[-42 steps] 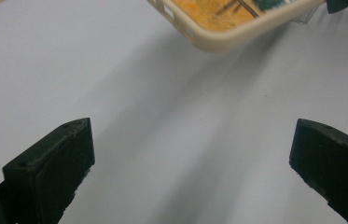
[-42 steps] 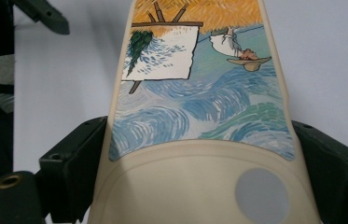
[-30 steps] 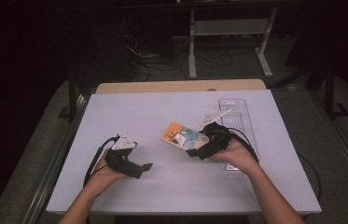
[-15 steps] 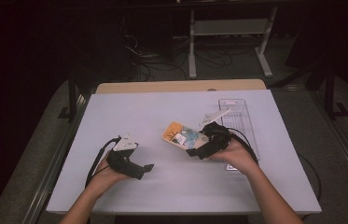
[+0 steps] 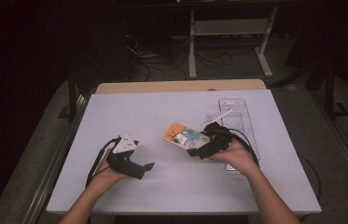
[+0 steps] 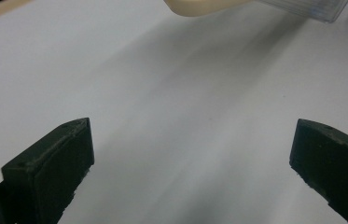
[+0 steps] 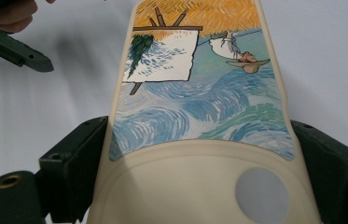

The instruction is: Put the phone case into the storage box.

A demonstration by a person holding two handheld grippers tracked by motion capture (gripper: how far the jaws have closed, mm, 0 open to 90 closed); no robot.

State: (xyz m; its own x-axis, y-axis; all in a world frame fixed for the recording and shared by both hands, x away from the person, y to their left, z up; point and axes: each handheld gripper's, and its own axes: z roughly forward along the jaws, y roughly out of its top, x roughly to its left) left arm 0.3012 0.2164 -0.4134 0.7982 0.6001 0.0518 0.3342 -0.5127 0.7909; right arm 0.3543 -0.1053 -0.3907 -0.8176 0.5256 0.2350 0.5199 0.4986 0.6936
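Painted case clamped in our right gripper, left gripper idle

Our right gripper (image 5: 195,150) has its jaws clamped on the sides of a cream case (image 7: 199,121) printed with a swirly blue-and-orange easel painting, held just above the white table (image 5: 162,112) beside the clear plastic tray (image 5: 239,112), which our hand partly hides. We read no writing or brand on it. Our left gripper (image 5: 146,170) rests near the front edge, jaws wide apart on nothing. Since a second ago the case has barely shifted; the left gripper has stayed put.
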